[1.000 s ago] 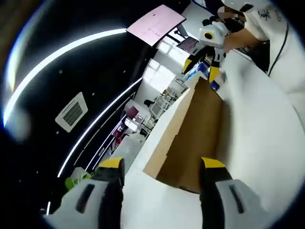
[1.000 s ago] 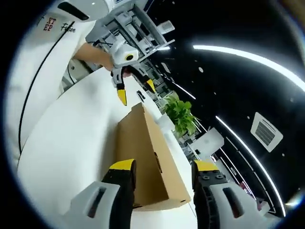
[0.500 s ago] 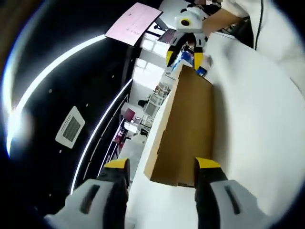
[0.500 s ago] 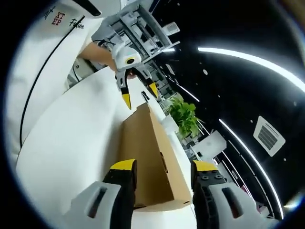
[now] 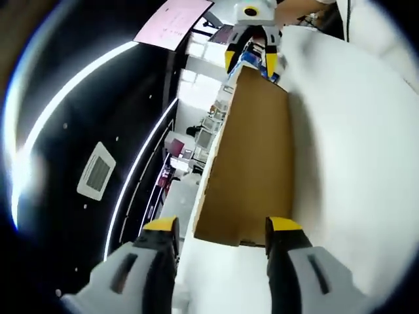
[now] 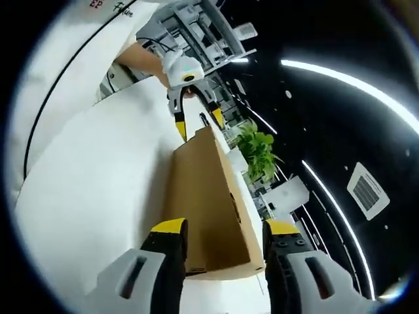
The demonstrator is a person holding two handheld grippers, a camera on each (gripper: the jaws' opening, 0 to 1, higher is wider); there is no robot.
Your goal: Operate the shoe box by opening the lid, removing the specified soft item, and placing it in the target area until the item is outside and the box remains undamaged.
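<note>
The box (image 5: pixel 252 163) lay shut on the tabletop (image 5: pixel 353 150), lid unopened and item not out, with the left hand-held gripper (image 5: pixel 221 229) and right hand-held gripper (image 6: pixel 219 229) spread apart at opposite ends.

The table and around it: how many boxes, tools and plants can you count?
Boxes: 1, the brown cardboard box, lid shut, on the white table.
Tools: 2, the left tool and the right tool, one at each end of the box.
Plants: 1, a green plant beyond the table.
Total: 4
</note>
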